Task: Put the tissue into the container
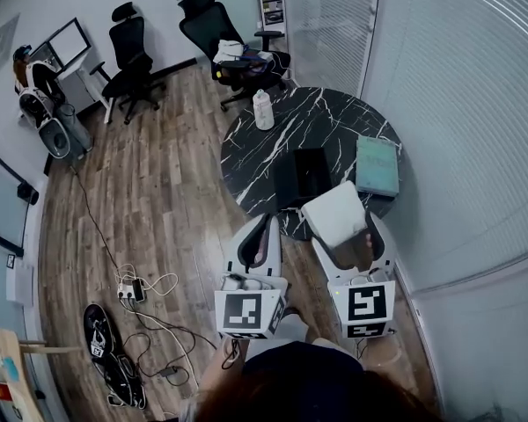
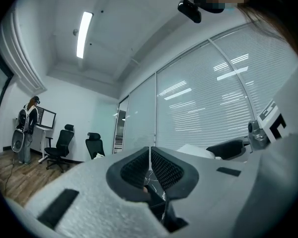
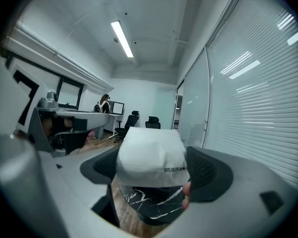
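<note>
Right gripper (image 1: 341, 232) jaws clamp the white tissue pack (image 1: 333, 209) over the table (image 1: 268, 152) edge. Left gripper (image 1: 264, 229) jaws are pressed together, empty.

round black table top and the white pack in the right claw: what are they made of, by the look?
The round black table top looks like polished marble or a marble-print laminate: white veins, slight sheen. I can't tell which. The white tissue pack, clamped in the right claw, is likely wrapped in soft plastic film: smooth skin, rounded corners, a small printed code along its edge.
</note>
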Motion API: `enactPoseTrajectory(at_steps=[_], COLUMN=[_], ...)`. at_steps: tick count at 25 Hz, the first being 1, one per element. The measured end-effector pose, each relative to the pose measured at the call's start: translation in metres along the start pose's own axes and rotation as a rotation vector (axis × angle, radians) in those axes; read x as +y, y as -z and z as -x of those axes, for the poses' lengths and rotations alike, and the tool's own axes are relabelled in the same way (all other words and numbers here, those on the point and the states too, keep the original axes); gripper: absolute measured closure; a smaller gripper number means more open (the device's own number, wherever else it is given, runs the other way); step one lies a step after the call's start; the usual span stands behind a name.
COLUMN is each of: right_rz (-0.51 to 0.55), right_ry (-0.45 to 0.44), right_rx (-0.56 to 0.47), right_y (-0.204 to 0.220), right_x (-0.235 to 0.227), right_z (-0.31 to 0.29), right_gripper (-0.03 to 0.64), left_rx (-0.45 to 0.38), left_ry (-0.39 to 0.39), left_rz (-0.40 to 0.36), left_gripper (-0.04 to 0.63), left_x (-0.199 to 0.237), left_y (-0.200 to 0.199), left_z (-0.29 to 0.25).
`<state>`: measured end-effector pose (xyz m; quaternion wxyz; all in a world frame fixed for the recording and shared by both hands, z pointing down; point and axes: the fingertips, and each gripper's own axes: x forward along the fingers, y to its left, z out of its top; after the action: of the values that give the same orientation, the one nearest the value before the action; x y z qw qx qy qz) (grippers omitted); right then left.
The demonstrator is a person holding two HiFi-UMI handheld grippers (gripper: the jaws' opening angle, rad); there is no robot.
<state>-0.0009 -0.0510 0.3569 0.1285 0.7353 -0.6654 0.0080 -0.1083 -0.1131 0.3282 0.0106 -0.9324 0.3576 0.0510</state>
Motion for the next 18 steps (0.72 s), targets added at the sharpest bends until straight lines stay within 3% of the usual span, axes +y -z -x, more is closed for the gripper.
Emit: enactPoseTrajectory(at_steps=[18], right_rz=[0.029], right_ry=[0.015], right_rx=[0.018], right_y=[-0.006], right_x=[-0.01], right_z=[-0.05], right_gripper=[0.195], left_rx=[0.019], left_ry=[0.097], left_rz=[0.033], left_gripper=[0.56], left_x=[0.019], left_y=[0.014], left_z=[-0.054])
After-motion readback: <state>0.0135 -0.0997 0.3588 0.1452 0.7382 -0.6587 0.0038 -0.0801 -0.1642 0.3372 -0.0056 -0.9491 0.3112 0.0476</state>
